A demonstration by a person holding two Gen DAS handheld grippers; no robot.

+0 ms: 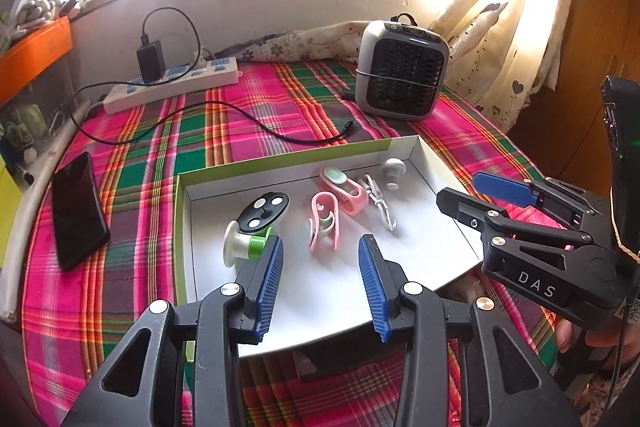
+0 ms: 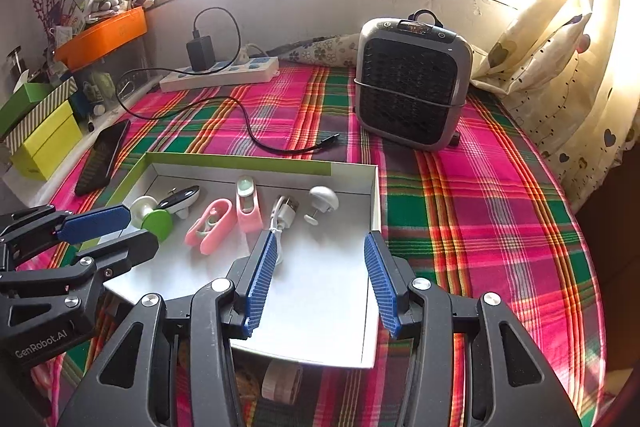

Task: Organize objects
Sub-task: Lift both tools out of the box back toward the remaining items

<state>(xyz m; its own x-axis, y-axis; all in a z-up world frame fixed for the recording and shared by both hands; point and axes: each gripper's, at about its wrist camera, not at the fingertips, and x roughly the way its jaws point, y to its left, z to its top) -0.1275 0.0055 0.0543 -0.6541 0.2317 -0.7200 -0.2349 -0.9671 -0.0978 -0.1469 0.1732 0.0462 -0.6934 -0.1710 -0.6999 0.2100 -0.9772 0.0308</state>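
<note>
A shallow white box (image 1: pixel 436 163) (image 2: pixel 374 199) with a green rim lies on the plaid cloth. In it are a black disc holder (image 1: pixel 264 211), a white and green spool (image 1: pixel 244 245) (image 2: pixel 154 221), two pink clips (image 1: pixel 326 223) (image 1: pixel 344 187) (image 2: pixel 212 227) (image 2: pixel 249 207), a white cable (image 1: pixel 380 203) (image 2: pixel 282 217) and a white knob (image 1: pixel 393 169) (image 2: pixel 323 201). My left gripper (image 1: pixel 322 259) (image 2: pixel 116 233) is open and empty over the box's near part. My right gripper (image 2: pixel 320 255) (image 1: pixel 476 191) is open and empty at the box's right side.
A grey fan heater (image 1: pixel 402 69) (image 2: pixel 412 83) stands behind the box. A black phone (image 1: pixel 78 211) (image 2: pixel 102 157) lies to the left. A power strip (image 1: pixel 172 85) (image 2: pixel 220 75) with a black charger and its cable (image 1: pixel 256 123) lies at the back. A tape roll (image 2: pixel 282 381) lies under the box's near edge.
</note>
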